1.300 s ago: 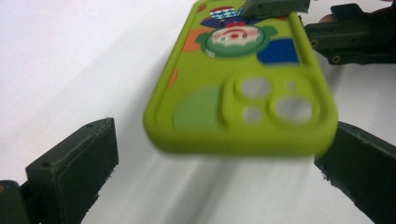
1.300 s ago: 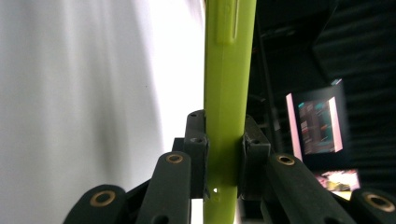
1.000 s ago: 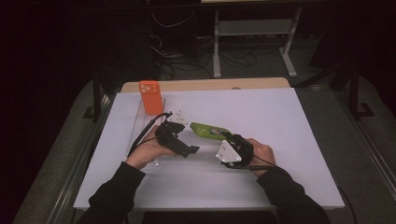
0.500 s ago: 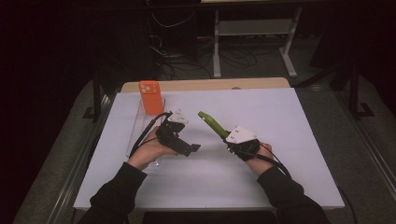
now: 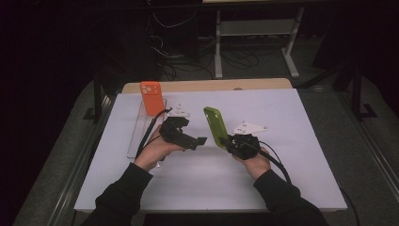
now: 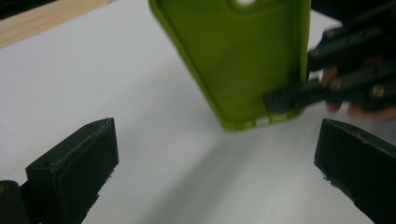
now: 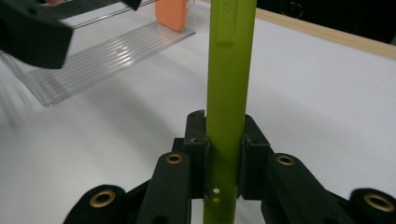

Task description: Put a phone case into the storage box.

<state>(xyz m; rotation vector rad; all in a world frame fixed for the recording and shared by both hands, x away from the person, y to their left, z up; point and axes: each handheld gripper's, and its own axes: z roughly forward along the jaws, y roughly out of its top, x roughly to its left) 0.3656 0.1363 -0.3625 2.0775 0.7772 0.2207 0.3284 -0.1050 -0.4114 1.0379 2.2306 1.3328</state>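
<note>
Fingers (image 6: pixel 74 172) of left gripper (image 5: pixel 200 141) spread wide, blunt black blocks with matte, slightly scuffed faces, nothing between them; hovered just above white sheet (image 5: pixel 291 141), pointed toward green case (image 5: pixel 214 125). Left of that hand, lay clear rack (image 5: pixel 141 136), a long ribbed plastic tray, glossy, with orange case (image 5: pixel 151 97) standing upright at its far end, smooth with rounded corners and a camera cut-out near the top. Behind, ran a pale wooden table edge (image 5: pixel 211 85); sheet itself flat and matte.

Centre: stood green case, soft-looking lime rubber or silicone, thin-walled shell with raised lip, rounded corners and a cut-out hole near its upper end. Held off the sheet, upright and leaning a little, hollow inside turned toward left gripper, seen large in the left gripper view (image 6: pixel 238 56). Edge-on in the right gripper view (image 7: pixel 229 93), a slim green strip with a moulded button ridge on its side and small holes at the bottom edge.

Right: right gripper (image 5: pixel 225 141) pinched the case's lower end, flat black pads (image 7: pixel 196 140) pressed on both faces of the thin wall. Linkage arms angular, black, with brass-coloured rivets.
</note>
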